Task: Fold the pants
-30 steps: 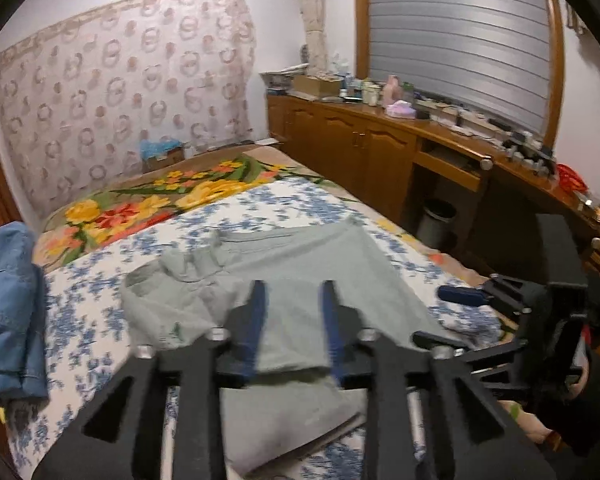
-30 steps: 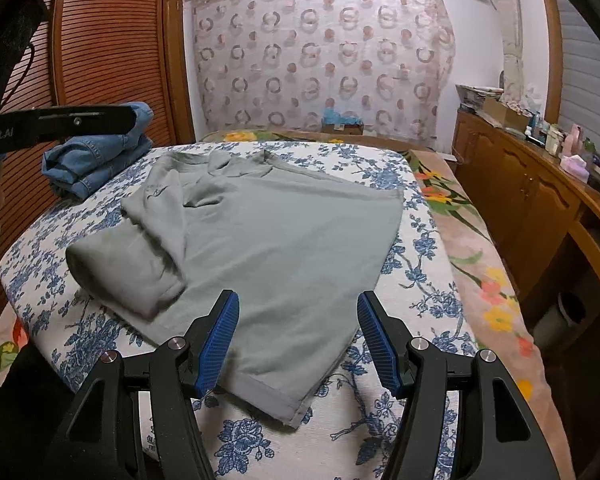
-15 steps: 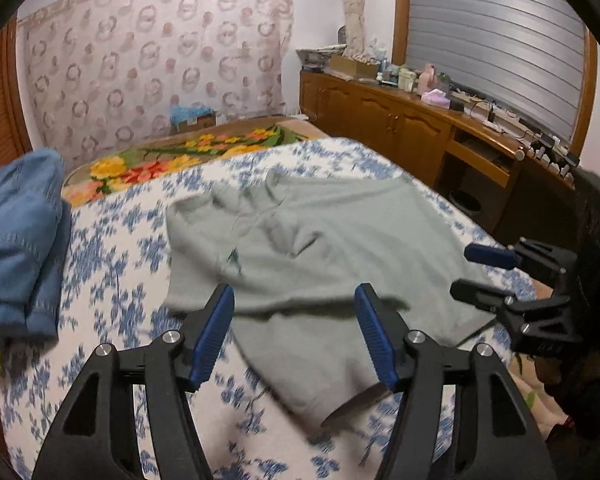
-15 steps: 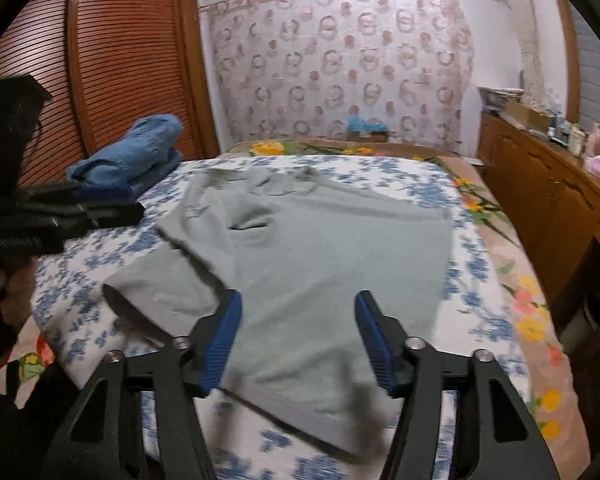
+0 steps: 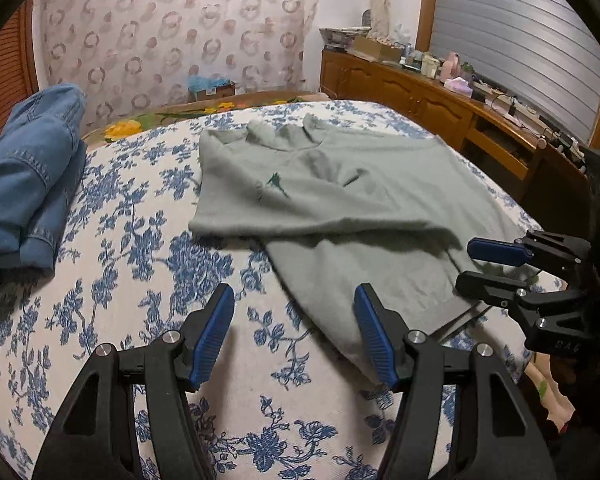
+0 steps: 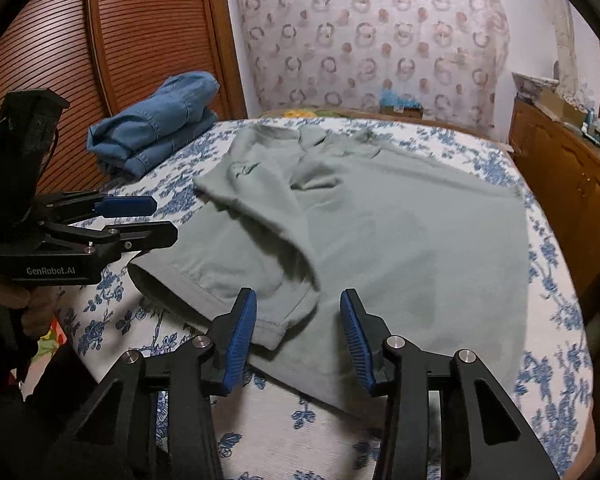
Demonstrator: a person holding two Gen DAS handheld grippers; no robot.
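Your left gripper (image 5: pixel 294 334) and right gripper (image 6: pixel 297 332) both hang spread and empty over the near hems of the grey-green cotton pants (image 6: pixel 400 240), partly folded on the blue-flowered bed (image 5: pixel 140 280).

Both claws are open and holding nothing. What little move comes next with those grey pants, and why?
Probably the right gripper eases forward to pinch the hem just ahead of its open fingers. The grey pants lie only partly folded on the bed, and the left gripper hangs open above bare sheet.
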